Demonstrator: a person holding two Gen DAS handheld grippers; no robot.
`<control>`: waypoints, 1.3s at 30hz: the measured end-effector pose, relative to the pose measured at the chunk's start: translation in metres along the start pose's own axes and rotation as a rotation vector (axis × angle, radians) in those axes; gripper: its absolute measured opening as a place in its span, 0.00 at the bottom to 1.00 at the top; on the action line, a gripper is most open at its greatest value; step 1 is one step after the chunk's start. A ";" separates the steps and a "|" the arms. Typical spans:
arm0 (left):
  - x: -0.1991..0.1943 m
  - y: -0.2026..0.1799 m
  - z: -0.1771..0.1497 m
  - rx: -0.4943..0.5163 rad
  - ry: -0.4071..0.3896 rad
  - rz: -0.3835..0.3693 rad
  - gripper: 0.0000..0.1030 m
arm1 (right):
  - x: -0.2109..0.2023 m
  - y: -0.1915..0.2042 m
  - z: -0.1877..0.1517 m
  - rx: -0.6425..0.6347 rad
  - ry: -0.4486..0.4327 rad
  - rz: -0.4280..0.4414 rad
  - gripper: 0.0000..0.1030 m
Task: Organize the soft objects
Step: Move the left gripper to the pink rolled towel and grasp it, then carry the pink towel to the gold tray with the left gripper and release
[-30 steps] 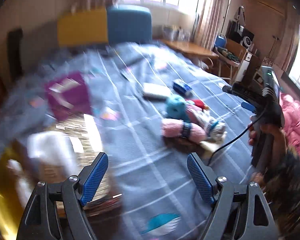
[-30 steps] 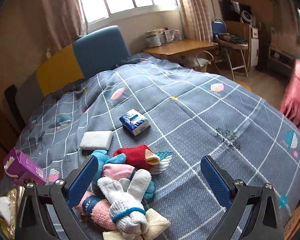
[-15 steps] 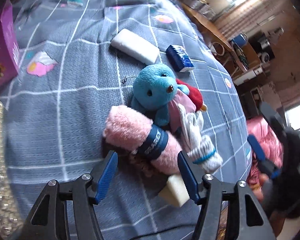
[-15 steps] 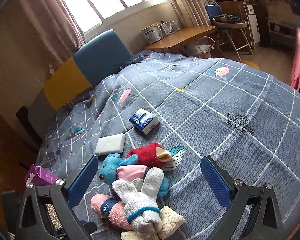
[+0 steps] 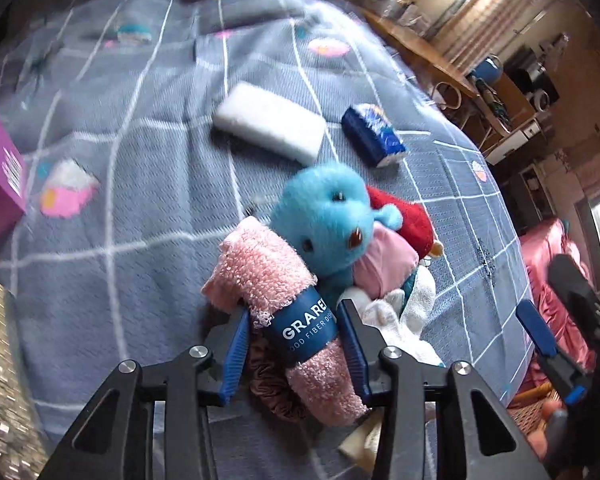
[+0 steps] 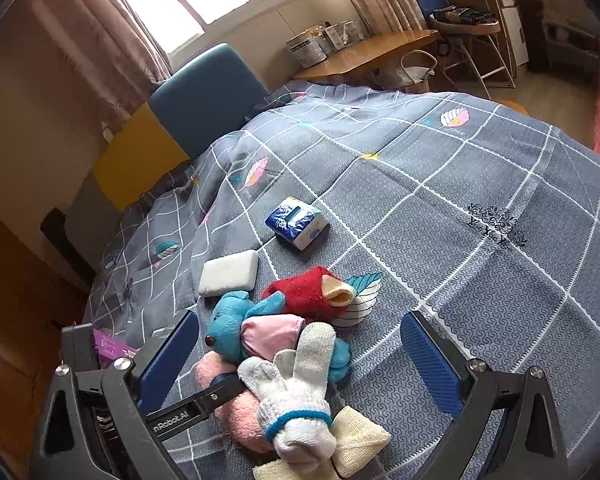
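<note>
A pile of soft things lies on the grey checked bedspread [image 6: 480,168]. My left gripper [image 5: 296,334] is shut on a rolled pink towel with a blue paper band [image 5: 284,300]; the towel also shows in the right wrist view [image 6: 240,412]. A blue plush bear [image 5: 328,216] lies against it, with a red plush [image 5: 404,216], white knit gloves [image 6: 296,392] and a cream cloth [image 6: 360,440]. A brown scrunchie [image 5: 268,380] lies under the towel. My right gripper [image 6: 300,356] is open above the pile and holds nothing.
A white sponge block [image 5: 270,122] and a blue tissue pack [image 5: 372,136] lie further up the bed. A purple box [image 5: 0,164] stands at the left edge. A wooden desk [image 6: 368,56] and a chair [image 6: 468,16] stand beyond the bed.
My left gripper swung from the left side of the bed to the pile, came down and closed on the pink towel roll. The right gripper drew slightly nearer the pile, still open.
</note>
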State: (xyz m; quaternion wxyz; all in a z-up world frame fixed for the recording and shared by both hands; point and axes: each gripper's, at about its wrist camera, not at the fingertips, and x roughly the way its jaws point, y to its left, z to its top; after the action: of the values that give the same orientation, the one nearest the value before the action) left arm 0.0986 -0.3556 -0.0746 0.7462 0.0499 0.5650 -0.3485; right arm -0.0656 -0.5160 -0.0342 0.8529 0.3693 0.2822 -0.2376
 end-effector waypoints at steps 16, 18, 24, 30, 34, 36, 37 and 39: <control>0.010 0.034 -0.033 0.122 0.089 0.164 0.55 | 0.015 0.032 -0.017 -0.153 0.124 0.126 0.78; 0.014 0.040 -0.036 0.084 0.083 0.157 0.57 | 0.017 0.039 -0.021 -0.185 0.146 0.144 0.69; -0.012 0.050 -0.051 0.070 -0.005 0.122 0.42 | 0.028 0.064 -0.040 -0.326 0.239 0.194 0.45; -0.043 0.047 -0.048 0.103 -0.076 0.147 0.42 | 0.061 0.097 -0.080 -0.523 0.439 0.164 0.45; -0.067 0.042 -0.024 0.111 -0.137 0.150 0.42 | 0.086 0.094 -0.091 -0.517 0.537 0.061 0.49; -0.077 0.039 -0.006 0.115 -0.159 0.154 0.42 | 0.092 0.093 -0.090 -0.504 0.544 0.045 0.55; -0.083 0.038 0.006 0.112 -0.173 0.157 0.42 | 0.095 0.093 -0.089 -0.494 0.545 0.038 0.63; -0.095 0.041 0.029 0.100 -0.195 0.160 0.42 | 0.102 0.094 -0.088 -0.479 0.548 0.033 0.72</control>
State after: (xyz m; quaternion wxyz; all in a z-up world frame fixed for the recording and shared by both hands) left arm 0.1343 -0.2940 0.0064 0.8196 0.0979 0.4661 -0.3186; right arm 0.0390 -0.4111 -0.1048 0.8115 0.2135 0.5422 -0.0432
